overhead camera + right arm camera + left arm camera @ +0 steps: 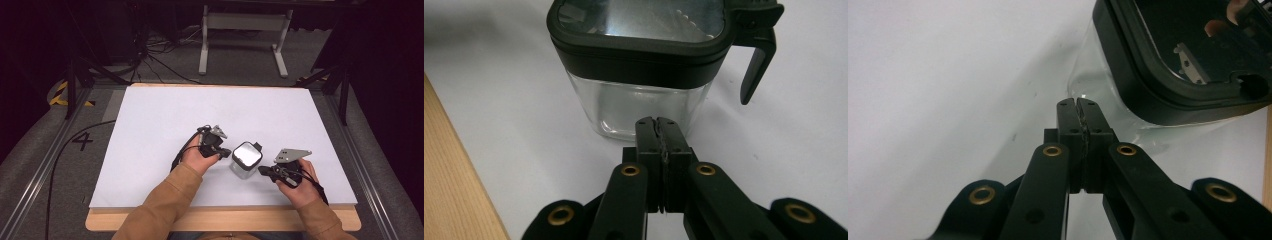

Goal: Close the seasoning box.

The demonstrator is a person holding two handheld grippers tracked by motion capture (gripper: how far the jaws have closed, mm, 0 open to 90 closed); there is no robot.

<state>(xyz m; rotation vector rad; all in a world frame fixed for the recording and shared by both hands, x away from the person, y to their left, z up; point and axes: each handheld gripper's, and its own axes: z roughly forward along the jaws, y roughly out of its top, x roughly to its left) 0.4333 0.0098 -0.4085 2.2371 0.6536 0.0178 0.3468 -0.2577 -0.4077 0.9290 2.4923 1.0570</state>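
A white sheet (pixel 165 145) covers most of the wooden tabletop (pixel 220 220), whose bare edge shows along the near side. On the grey floor beyond stand a white metal frame (pixel 245 30) and dark tripod legs (pixel 75 80), with black cables (pixel 160 60) trailing and a painted "4" (pixel 82 141) at left.

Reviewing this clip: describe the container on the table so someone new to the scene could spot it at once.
Start from the white board covering the wooden table, then look near its front edge, between the left gripper and the right gripper. There stands the container: a clear, square-sided jar with a black-rimmed lid and a black lever latch. It is the only object on the board besides the grippers.
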